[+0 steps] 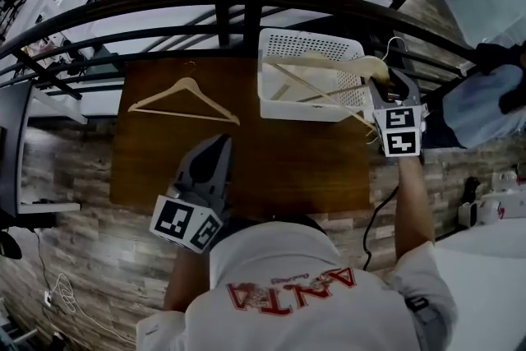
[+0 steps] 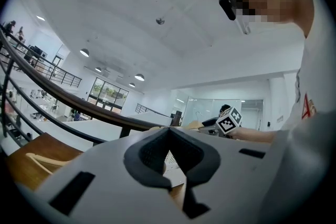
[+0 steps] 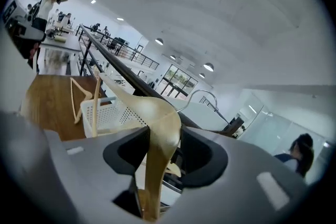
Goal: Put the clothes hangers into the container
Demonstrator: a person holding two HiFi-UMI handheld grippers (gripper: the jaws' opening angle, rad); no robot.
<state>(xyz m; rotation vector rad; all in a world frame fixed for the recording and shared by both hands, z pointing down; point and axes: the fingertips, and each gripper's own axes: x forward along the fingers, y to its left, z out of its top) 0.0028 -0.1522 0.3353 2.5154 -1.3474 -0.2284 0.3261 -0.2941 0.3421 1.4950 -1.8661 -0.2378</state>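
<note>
Table point(image 1: 271, 168): the job is unfinished, I judge.
Container point(image 1: 304, 33): at the table's far right; whether a hanger already lies inside, you cannot tell.
Held hanger point(image 3: 157, 128): your right gripper point(image 3: 160, 136) clamps its shoulder, over the container.
Loose hanger point(image 1: 189, 82): far left, not yet collected.
Left gripper point(image 2: 168, 139): jaws together, empty, near you and well short of the loose hanger.
</note>
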